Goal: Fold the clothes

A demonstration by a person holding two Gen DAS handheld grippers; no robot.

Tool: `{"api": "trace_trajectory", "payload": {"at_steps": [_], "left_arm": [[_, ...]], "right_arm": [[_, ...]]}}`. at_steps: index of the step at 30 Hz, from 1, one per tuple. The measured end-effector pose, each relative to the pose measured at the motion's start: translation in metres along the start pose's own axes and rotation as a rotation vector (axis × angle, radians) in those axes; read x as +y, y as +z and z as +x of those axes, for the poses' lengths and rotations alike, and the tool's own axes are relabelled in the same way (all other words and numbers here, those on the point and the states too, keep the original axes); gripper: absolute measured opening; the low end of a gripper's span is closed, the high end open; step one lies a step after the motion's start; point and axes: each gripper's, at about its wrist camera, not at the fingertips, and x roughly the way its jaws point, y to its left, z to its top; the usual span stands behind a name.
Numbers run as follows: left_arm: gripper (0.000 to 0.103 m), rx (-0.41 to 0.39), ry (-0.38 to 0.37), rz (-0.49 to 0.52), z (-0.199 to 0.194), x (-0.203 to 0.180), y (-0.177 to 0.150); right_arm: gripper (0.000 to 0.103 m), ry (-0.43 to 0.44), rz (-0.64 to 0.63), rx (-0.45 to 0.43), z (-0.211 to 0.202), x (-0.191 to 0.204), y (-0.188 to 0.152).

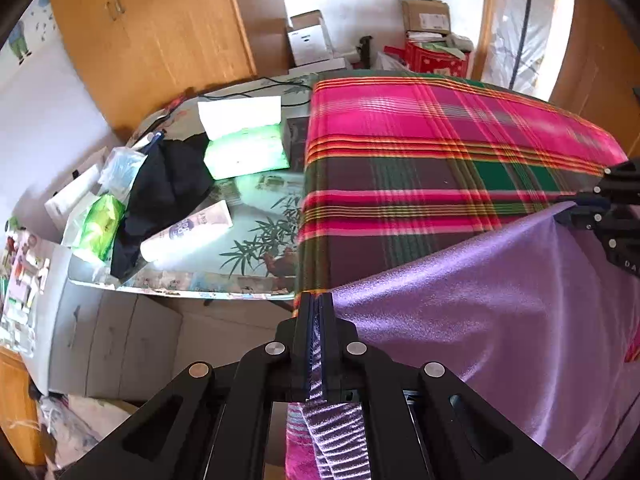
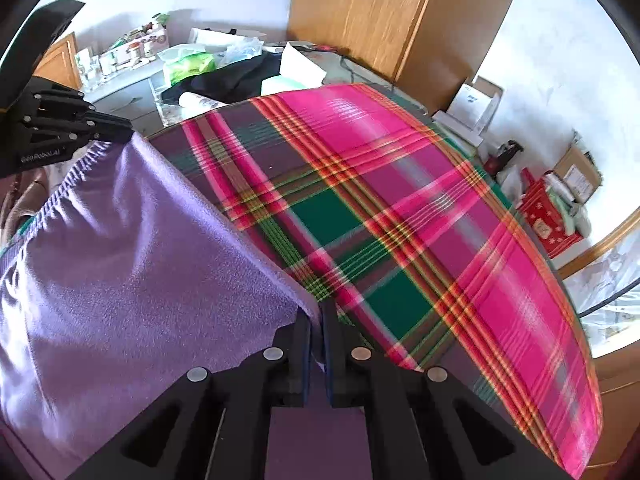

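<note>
A purple garment (image 1: 500, 312) hangs stretched between both grippers above a pink, green and brown plaid cloth (image 1: 420, 168) that covers the table. My left gripper (image 1: 317, 300) is shut on the garment's ribbed edge, which trails down between the fingers. The right gripper (image 1: 576, 204) shows at the right edge of the left wrist view, holding the other corner. In the right wrist view, my right gripper (image 2: 317, 312) is shut on a corner of the purple garment (image 2: 132, 280), and the left gripper (image 2: 116, 130) pinches the ribbed hem at the upper left, above the plaid cloth (image 2: 400, 220).
Left of the plaid cloth, a glass table top (image 1: 256, 208) carries a green tissue pack (image 1: 244, 148), a dark garment (image 1: 168, 196), a white tube (image 1: 188, 232) and bags. A wooden wardrobe (image 1: 160, 32), cardboard boxes (image 1: 424, 16) and a red box (image 1: 436, 60) stand behind.
</note>
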Motion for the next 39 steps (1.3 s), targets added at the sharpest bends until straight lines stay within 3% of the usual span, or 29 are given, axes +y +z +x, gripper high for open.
{"api": "trace_trajectory", "payload": {"at_steps": [4, 6, 14, 17, 23, 27, 31, 36, 39], "left_arm": [[0.000, -0.017, 0.066, -0.021, 0.003, 0.008, 0.003], [0.000, -0.004, 0.015, -0.072, 0.006, 0.019, 0.004], [0.003, 0.005, -0.044, -0.122, -0.008, 0.024, -0.007], [0.006, 0.002, -0.053, -0.117, -0.019, 0.022, -0.014], [0.014, 0.022, -0.092, -0.108, -0.046, 0.022, -0.031], [0.021, 0.048, -0.138, -0.108, -0.061, 0.020, -0.049], [0.021, 0.089, -0.162, -0.127, -0.061, 0.019, -0.064], [0.021, 0.190, -0.213, -0.227, -0.042, 0.023, -0.077], [0.021, 0.210, -0.220, -0.242, -0.038, 0.024, -0.081]], "right_arm": [[0.004, -0.038, 0.034, -0.023, -0.002, -0.007, 0.008], [0.004, -0.037, 0.053, -0.012, 0.003, -0.010, 0.009], [0.005, -0.140, -0.033, 0.024, 0.017, 0.008, 0.006], [0.011, -0.151, -0.013, 0.030, 0.015, 0.007, 0.005], [0.021, -0.137, 0.086, -0.030, -0.020, -0.005, -0.002], [0.021, -0.133, 0.105, -0.063, -0.049, -0.005, -0.016], [0.022, -0.092, 0.108, -0.055, -0.066, 0.004, -0.036], [0.022, 0.064, 0.084, -0.041, -0.073, 0.035, -0.053], [0.022, 0.134, 0.030, -0.035, -0.069, 0.063, -0.055]]}}
